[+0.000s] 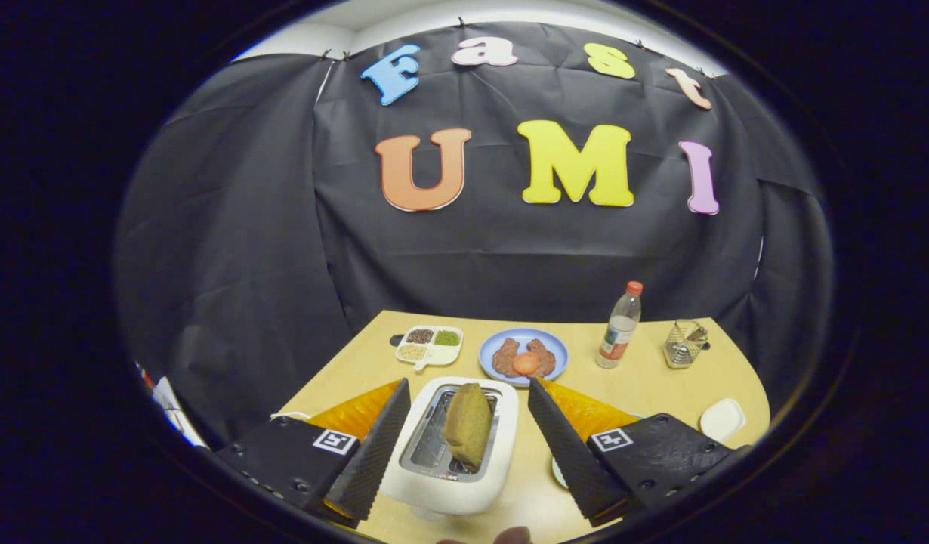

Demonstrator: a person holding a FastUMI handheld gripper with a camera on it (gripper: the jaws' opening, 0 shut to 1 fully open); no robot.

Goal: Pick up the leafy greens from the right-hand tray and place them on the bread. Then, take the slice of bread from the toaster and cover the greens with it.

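A white toaster (449,483) stands on the wooden table between my fingers. A brown slice of bread (468,434) sticks up out of its right slot, tilted a little. My gripper (468,442) is open, one finger (374,446) left of the toaster and the other finger (566,446) to its right, both apart from the slice. Beyond the toaster sits a blue plate (561,349) holding two brown pieces with an orange-red round slice (525,363) on top of them.
A white divided tray (429,345) of grains and green bits lies left of the plate. To the plate's right stand a red-capped bottle (620,326) and a wire-mesh cup (683,342). A small white dish (722,418) sits near the table's right edge.
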